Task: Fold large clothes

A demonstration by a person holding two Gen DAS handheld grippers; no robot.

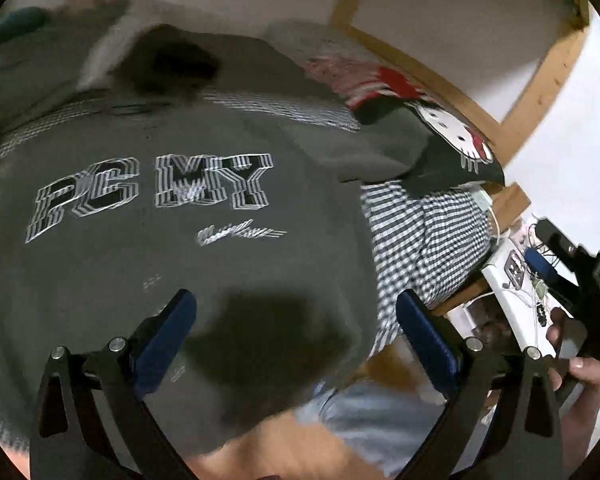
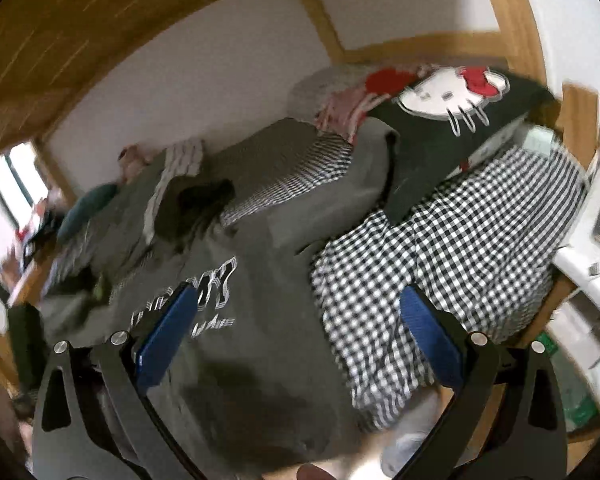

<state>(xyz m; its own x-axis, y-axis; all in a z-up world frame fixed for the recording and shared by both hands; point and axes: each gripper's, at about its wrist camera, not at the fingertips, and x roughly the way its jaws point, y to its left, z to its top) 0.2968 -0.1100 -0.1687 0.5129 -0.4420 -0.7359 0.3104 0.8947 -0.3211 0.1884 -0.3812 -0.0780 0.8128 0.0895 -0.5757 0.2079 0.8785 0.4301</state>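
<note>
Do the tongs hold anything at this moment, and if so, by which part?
Nothing is held. The left tongs and the right tongs are both open above the grey sweatshirt, with no cloth between their fingers.

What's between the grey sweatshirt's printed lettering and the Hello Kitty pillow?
In the right wrist view, a folded grey sleeve of the grey sweatshirt lies there, over black-and-white checked bedding, short of the Hello Kitty pillow.

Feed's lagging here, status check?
Left gripper open, right gripper open, both empty. Grey sweatshirt spread on checkered sheet. Hello Kitty pillow alongside.
</note>
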